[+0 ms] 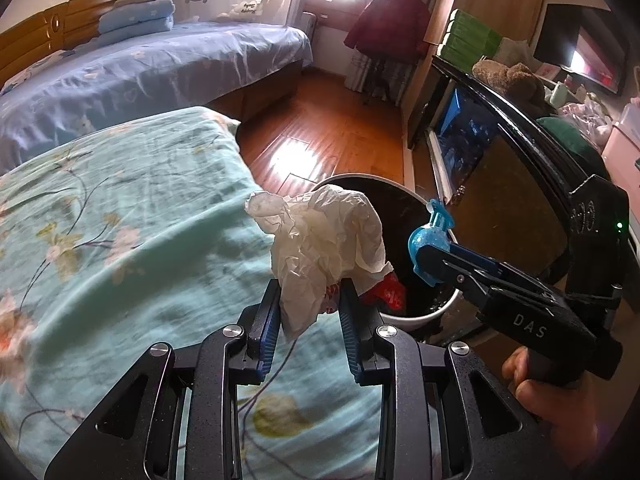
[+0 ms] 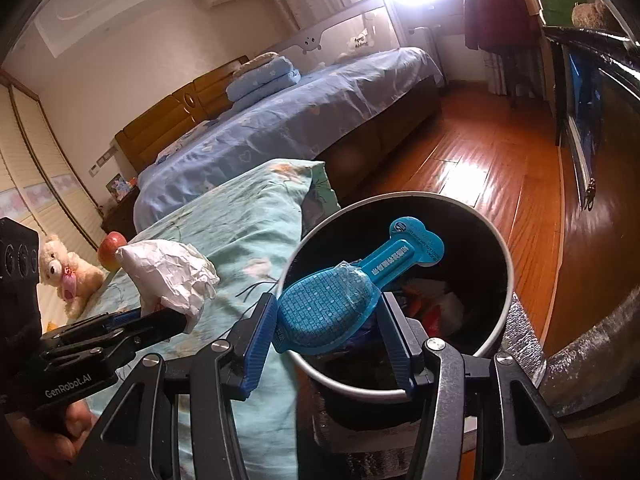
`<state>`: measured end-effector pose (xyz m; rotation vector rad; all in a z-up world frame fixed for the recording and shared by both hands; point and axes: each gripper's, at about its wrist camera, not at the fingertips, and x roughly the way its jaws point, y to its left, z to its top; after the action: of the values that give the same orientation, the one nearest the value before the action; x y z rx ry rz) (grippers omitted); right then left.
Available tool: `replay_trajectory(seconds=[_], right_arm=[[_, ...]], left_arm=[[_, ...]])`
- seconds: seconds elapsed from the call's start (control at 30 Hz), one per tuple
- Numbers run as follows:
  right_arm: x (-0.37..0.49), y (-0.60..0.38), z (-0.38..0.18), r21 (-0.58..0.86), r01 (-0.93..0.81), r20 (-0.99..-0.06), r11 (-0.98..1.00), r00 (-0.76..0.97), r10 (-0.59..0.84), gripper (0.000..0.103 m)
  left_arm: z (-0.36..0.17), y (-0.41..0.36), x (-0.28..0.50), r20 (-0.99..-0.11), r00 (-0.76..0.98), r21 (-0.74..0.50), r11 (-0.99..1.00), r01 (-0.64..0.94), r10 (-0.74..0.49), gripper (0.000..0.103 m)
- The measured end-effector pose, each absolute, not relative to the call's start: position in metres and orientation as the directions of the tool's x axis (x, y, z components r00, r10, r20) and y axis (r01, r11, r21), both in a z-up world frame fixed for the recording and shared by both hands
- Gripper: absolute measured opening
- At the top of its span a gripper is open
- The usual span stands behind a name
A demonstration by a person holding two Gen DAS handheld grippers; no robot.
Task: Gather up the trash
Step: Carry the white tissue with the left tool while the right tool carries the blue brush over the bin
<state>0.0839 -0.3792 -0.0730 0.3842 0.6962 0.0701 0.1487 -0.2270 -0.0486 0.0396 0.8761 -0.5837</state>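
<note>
left gripper (image 1: 308, 300) was clamped on a crumpled white paper wad (image 1: 320, 240), pads pinching its lower end, most of the wad sticking up past the fingertips. something red and white showed between the pads under the wad, couldn't tell what it was. in the right wrist view the same wad (image 2: 168, 272) sat to the left, over the teal floral quilt (image 2: 240, 220), short of the bin rim.

right gripper (image 2: 332, 320) was gripping a blue plastic spoon-shaped packet (image 2: 332, 304), textured round end wedged between the two blue pads, flat printed handle pointing away over the bin opening. from the left wrist view that packet (image 1: 430, 240) hung at the right, over the near right part of the bin, held edge-on.

trash bin (image 2: 508, 280) was round, pale rim, dark liner, on the wood floor (image 2: 480, 152) just right of the quilted bed's corner. red and white scraps (image 2: 436, 308) already lay at the bottom.

my hand (image 1: 556, 400) showed on the right gripper's grip in the left view, lower right.

far side: second bed with blue sheet (image 1: 160, 68), folded blue blankets (image 1: 136, 16) near its headboard. teddy bear (image 2: 68, 272) and an apple (image 2: 112, 250) on the quilt at far left in the right view.
</note>
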Motion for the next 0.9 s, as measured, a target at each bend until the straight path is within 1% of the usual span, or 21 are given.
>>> replay_trajectory(seconds=[0.4,0.9], right_arm=[[0.095,-0.4,-0.081,0.357,0.08,-0.64,0.931,0.747,0.18,0.053],[0.105,-0.414,-0.086,0.357,0.092,-0.655,0.93,0.734,0.178,0.054]], left_arm=[[-0.057,-0.253,0.159,-0.751,0.465,-0.196,0.83,0.522,-0.469,0.027],[-0.061,-0.267,0.171,-0.759,0.446,-0.205,0.825,0.527,-0.474,0.028]])
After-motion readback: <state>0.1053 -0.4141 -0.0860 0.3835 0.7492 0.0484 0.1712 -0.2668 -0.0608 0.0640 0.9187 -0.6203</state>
